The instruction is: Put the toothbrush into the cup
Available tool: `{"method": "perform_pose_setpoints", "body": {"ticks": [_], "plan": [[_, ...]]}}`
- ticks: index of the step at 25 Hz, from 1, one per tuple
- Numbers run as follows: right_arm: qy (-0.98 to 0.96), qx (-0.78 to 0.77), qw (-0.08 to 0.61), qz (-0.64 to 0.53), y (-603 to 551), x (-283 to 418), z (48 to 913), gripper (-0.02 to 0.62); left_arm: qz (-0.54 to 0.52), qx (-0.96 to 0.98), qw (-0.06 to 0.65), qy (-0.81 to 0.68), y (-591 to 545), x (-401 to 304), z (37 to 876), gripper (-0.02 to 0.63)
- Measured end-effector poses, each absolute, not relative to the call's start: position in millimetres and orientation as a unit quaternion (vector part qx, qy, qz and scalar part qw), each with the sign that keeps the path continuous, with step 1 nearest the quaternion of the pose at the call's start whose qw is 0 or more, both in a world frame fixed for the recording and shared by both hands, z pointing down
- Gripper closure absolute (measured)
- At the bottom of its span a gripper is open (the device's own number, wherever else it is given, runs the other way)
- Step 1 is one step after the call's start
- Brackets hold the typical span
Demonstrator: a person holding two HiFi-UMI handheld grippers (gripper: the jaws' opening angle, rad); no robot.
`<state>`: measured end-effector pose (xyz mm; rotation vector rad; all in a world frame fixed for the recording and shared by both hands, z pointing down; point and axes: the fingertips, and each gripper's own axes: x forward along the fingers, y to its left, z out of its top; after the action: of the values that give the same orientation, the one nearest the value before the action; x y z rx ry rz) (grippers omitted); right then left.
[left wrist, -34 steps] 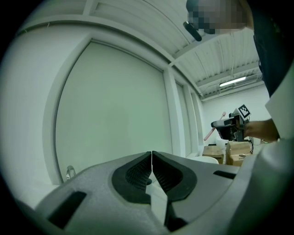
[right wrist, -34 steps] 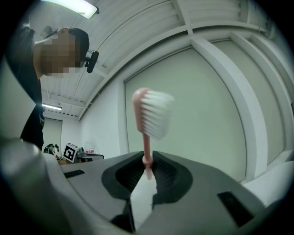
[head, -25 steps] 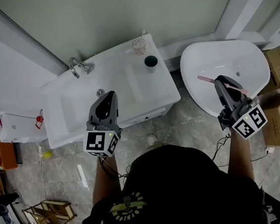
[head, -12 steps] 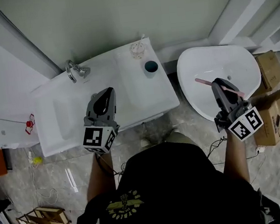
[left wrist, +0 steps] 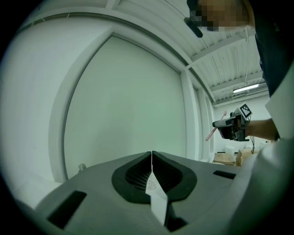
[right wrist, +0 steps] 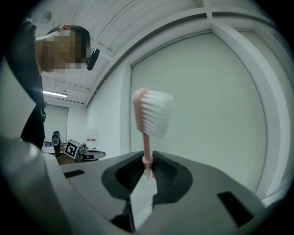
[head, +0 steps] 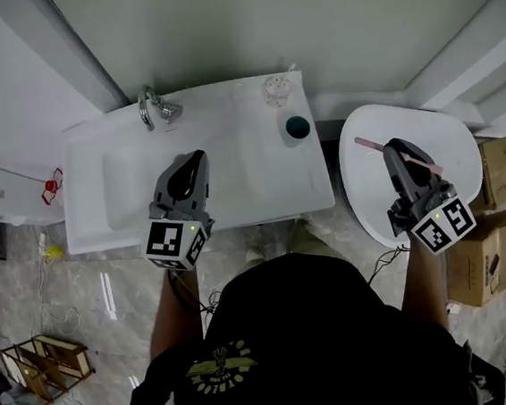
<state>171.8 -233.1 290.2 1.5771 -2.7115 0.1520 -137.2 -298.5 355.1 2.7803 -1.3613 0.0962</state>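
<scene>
The toothbrush (head: 371,145) was not in the cup (head: 296,129) yet. The right gripper (head: 395,148) had it: its jaws were nearly closed and pinched the thin pink handle. In the right gripper view the brush rose up from between the jaws, with its white bristles (right wrist: 156,112) at the top, a bit blurry. Seen from above, the brush lay across the tip of that gripper, over the round white basin (head: 452,131) on the right side.

The cup stood upright near the back right corner of the white sink counter (head: 234,190), with its dark blue-green mouth facing up. It looked empty, as far as I could tell. The brush was well apart from it, off to the right.

The left gripper (head: 196,158) hung over the front of the counter. Its jaws were pressed together, with nothing between them.

So the picking up was done. What was left, I think, was to carry the brush over to the cup, tip it so one end pointed down, lower it in and let go.
</scene>
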Motion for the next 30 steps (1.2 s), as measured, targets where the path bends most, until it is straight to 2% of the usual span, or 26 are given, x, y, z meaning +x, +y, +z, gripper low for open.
{"method": "perform_pose_setpoints", "body": {"ticks": [7, 18, 30], "plan": [[-0.891, 0.448, 0.004, 0.075, -301, 167, 315, 0.541, 0.044, 0.878, 0.025, -0.475, -318, -130, 362, 0.591], [-0.911, 0.385, 0.062, 0.135, -381, 172, 393, 0.541, 0.065, 0.863, 0.065, -0.497, -355, -84, 417, 0.591], [-0.905, 0.341, 0.135, 0.214, -420, 156, 523, 0.541, 0.093, 0.866, 0.077, -0.485, -387, -18, 486, 0.591]]}}
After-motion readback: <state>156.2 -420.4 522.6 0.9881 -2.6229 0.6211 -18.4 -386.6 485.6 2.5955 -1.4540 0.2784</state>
